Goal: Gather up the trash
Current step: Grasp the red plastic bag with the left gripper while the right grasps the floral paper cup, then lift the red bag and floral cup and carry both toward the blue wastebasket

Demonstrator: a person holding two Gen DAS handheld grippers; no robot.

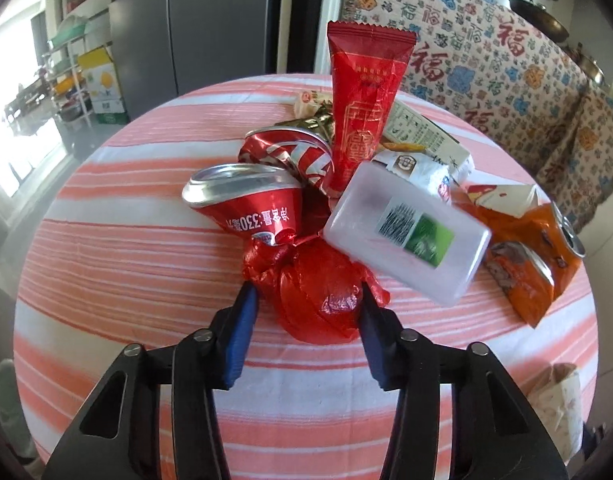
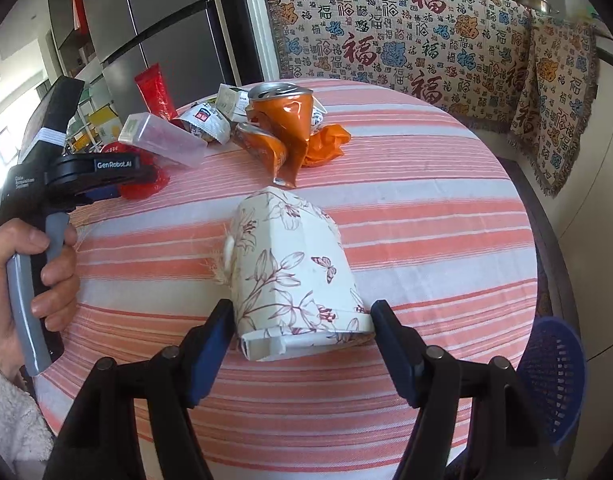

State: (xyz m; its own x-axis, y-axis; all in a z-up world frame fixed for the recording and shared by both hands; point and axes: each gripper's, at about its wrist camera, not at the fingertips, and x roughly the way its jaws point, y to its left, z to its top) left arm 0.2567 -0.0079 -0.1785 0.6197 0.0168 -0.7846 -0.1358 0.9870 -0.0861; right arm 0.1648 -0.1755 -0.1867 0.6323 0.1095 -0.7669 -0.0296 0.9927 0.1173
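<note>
A crumpled red plastic bag [image 1: 314, 300] lies on the round table with the pink-striped cloth [image 1: 126, 280]. My left gripper [image 1: 308, 294] is shut on it, one blue pad against each side. Behind it sit two crushed red cans [image 1: 250, 208], a tall red wrapper [image 1: 362, 104] and a clear plastic box [image 1: 406, 236]. In the right wrist view a white floral paper cup [image 2: 294, 272] lies on its side. My right gripper [image 2: 300, 308] is shut on its near end. A hand [image 2: 38, 264] holds the left gripper's handle at the left.
An orange snack bag [image 1: 522, 256], crushed orange cans [image 2: 286, 128] and white wrappers [image 2: 210, 120] crowd the far part of the table. A blue mesh basket [image 2: 554, 376] stands off the table's right edge. A patterned sofa cover [image 2: 426, 40] and a grey fridge [image 1: 194, 28] lie beyond.
</note>
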